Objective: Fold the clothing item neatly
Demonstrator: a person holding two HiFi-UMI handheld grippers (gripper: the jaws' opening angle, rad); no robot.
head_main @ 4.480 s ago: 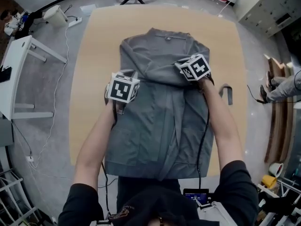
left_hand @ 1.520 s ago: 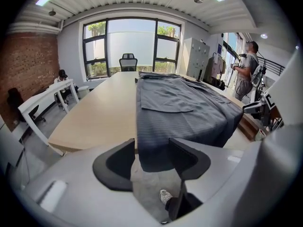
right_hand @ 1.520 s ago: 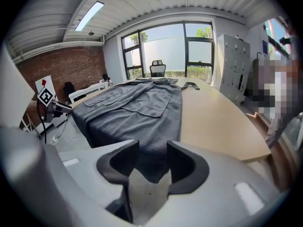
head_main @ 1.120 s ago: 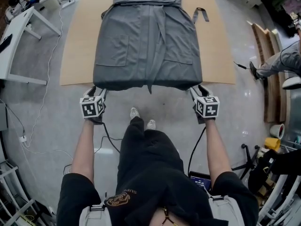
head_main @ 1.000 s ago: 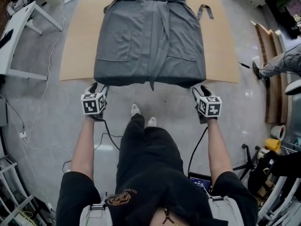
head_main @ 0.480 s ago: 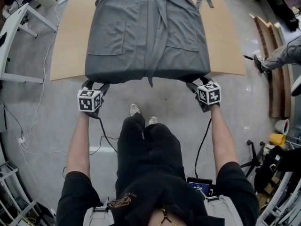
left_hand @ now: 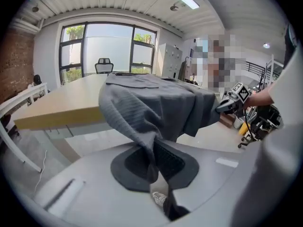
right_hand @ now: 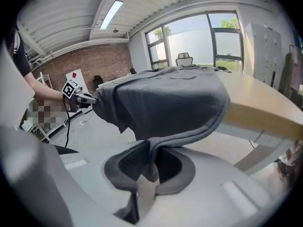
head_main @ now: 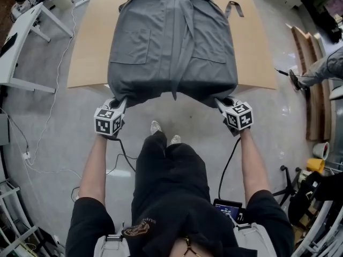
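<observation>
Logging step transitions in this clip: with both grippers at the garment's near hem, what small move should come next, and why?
Probably lift both hem corners together and carry them over the garment toward its far end. The left gripper and right gripper have just closed, each pinching a hem corner that overhangs the near edge of the table.

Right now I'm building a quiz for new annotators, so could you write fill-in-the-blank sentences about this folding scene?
1. The grey garment lies on the ____, its near hem hanging over the edge.
2. The left gripper is shut on the hem's ____ corner.
3. The right gripper is ____ on the opposite corner.
Missing words: table; left; shut.
Both grippers' jaws have just been closing, fabric between them.
</observation>
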